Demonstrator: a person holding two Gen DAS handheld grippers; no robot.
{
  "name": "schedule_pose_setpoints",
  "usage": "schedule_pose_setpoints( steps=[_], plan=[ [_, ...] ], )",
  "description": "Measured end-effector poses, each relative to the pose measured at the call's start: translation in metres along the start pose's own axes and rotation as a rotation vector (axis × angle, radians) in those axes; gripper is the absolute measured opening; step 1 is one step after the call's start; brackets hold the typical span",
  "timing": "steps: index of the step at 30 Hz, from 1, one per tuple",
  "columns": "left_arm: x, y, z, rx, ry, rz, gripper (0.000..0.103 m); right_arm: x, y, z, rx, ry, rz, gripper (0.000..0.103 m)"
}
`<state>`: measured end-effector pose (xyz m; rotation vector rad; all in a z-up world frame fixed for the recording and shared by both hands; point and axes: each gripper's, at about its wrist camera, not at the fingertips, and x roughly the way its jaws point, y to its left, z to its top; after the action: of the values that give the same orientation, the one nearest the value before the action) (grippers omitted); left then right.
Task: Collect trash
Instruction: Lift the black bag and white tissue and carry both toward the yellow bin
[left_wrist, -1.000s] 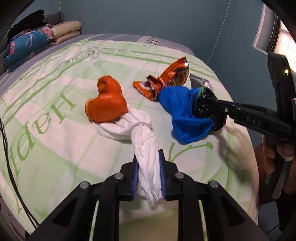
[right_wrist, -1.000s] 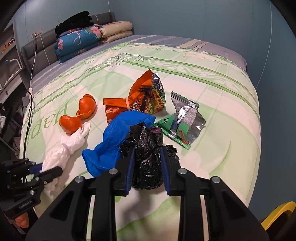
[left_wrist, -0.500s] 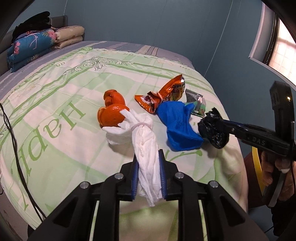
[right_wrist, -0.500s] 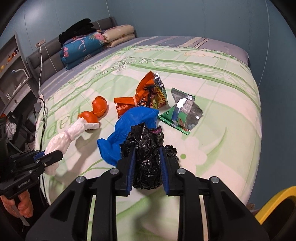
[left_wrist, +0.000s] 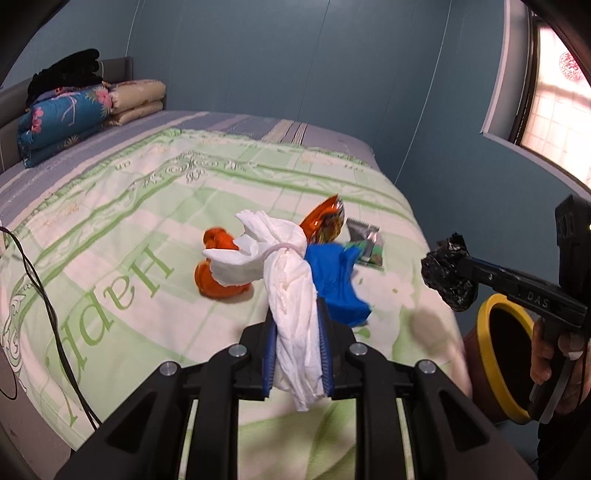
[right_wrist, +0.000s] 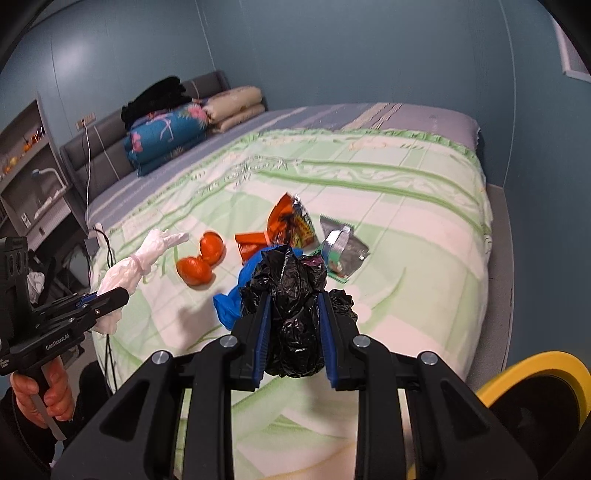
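Observation:
My left gripper (left_wrist: 297, 317) is shut on a tied white plastic bag (left_wrist: 284, 273) and holds it up off the bed. My right gripper (right_wrist: 293, 310) is shut on a crumpled black plastic bag (right_wrist: 291, 295), also lifted; it shows in the left wrist view (left_wrist: 448, 280) near the yellow-rimmed bin (left_wrist: 495, 365). On the green bedspread (right_wrist: 406, 221) lie orange peels (right_wrist: 201, 260), a blue bag (right_wrist: 231, 301), an orange snack wrapper (right_wrist: 280, 229) and a silver-green wrapper (right_wrist: 341, 247).
The bin also shows at the lower right of the right wrist view (right_wrist: 535, 391), beside the bed's corner. Folded blankets and pillows (right_wrist: 177, 125) lie at the headboard. A cable (left_wrist: 48, 306) hangs over the bed's left edge. A shelf unit (right_wrist: 33, 177) stands to the left.
Both grippers have pulled back and up from the bed with their bags. The white bag has lifted off the bedspread. The black bag has moved towards the yellow-rimmed bin.

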<state>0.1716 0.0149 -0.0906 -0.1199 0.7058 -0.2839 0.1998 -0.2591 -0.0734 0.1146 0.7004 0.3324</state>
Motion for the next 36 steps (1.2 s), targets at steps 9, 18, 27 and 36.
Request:
schedule_pose_setpoints(
  steps=[9, 18, 27, 36],
  plan=[
    [-0.029, -0.025, 0.014, 0.034, -0.061, -0.023, 0.018, -0.043, -0.014, 0.001, 0.032, -0.082, 0.014, 0.024],
    [-0.043, -0.062, 0.024, 0.083, -0.091, -0.045, 0.018, -0.084, -0.028, -0.001, 0.053, -0.170, 0.014, 0.024],
    [-0.053, -0.103, 0.036, 0.122, -0.122, -0.082, 0.018, -0.123, -0.052, -0.004, 0.094, -0.248, -0.021, 0.024],
    [-0.055, -0.149, 0.044, 0.177, -0.137, -0.157, 0.018, -0.163, -0.074, -0.014, 0.121, -0.321, -0.075, 0.024]
  ],
)
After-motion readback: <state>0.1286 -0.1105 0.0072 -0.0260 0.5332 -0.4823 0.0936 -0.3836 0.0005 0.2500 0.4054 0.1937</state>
